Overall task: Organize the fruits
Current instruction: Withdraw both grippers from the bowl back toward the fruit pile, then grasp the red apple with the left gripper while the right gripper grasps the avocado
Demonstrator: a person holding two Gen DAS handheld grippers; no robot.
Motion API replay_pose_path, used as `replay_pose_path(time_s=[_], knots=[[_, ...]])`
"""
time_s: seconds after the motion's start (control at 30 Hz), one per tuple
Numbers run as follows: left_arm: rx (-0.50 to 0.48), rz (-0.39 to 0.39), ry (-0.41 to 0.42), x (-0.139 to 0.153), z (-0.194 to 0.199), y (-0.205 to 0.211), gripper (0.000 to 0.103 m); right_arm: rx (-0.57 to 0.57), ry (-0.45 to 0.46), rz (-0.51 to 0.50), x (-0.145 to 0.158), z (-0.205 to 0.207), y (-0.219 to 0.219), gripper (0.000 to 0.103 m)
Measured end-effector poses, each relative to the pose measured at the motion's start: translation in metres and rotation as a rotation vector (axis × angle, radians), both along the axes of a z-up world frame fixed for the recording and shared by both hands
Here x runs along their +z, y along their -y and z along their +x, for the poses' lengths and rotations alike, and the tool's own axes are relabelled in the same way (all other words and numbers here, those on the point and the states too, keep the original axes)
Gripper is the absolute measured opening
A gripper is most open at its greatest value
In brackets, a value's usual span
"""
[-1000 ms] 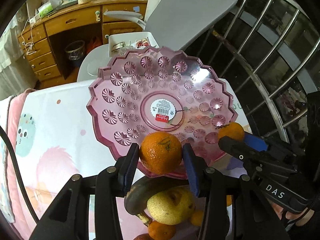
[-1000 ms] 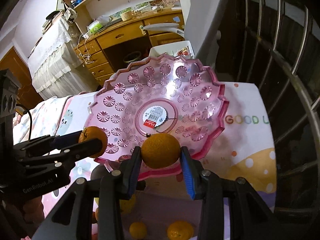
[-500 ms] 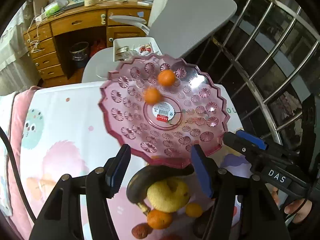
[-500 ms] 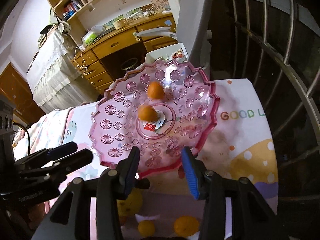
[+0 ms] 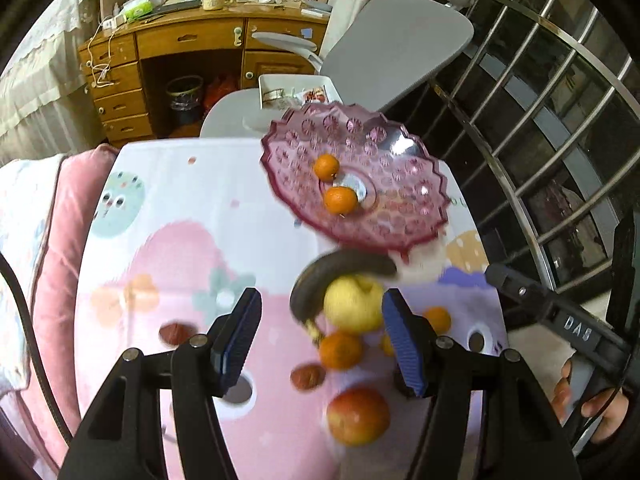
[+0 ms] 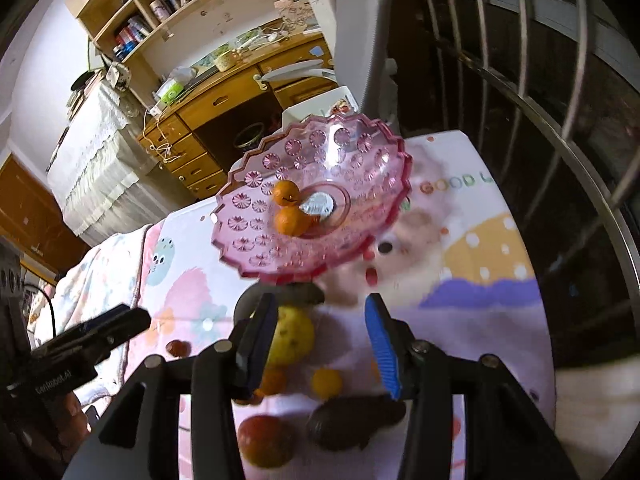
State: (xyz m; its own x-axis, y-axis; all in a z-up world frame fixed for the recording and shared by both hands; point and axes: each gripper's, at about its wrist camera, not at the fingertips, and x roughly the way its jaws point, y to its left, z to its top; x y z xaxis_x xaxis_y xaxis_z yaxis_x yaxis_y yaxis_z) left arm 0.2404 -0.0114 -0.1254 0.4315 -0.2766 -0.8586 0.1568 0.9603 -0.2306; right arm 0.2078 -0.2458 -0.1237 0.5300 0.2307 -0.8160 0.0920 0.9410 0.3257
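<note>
Nearest, the left tool (image 5: 322,336) and right tool (image 6: 320,340) both hover with jaws spread apart and nothing between them, apparently free for another pick. Just beyond their tips, loose fruit lies scattered on the printed cloth (image 5: 168,208): a red apple (image 5: 357,416), small oranges, a yellow pear (image 5: 354,302) touching a dark banana (image 5: 344,266). Farther off sits the pink plate (image 5: 416,204), already holding two oranges (image 5: 340,200) near its centre, so the sorting looks only begun.
</note>
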Motion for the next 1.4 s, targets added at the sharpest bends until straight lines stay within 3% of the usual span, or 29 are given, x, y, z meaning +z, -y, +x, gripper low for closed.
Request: replay_pose_path(time_s=[0.43,0.7,0.97,1.17,1.4], knots=[[-0.059,-0.003,-0.004,0.014,-0.087,-0.035,0.065,-0.142,-0.059,0.045,0.016,-0.092,-0.013,0.052],[-0.098,-0.020,-0.025,0.013,-0.115,-0.041,0.070,-0.224,-0.139,0.121,0.007,-0.131,-0.018,0.056],[-0.140,-0.038,-0.078,0.000,-0.126,-0.039,0.081,-0.294,-0.254,0.244,-0.016,-0.145,-0.019,0.058],[-0.172,-0.028,-0.126,-0.014,-0.124,-0.024,0.082,-0.373,-0.342,0.323,-0.038,-0.148,-0.012,0.069],[-0.192,0.007,-0.194,-0.035,-0.109,0.000,0.084,-0.432,-0.417,0.426,-0.064,-0.137,-0.001,0.072]])
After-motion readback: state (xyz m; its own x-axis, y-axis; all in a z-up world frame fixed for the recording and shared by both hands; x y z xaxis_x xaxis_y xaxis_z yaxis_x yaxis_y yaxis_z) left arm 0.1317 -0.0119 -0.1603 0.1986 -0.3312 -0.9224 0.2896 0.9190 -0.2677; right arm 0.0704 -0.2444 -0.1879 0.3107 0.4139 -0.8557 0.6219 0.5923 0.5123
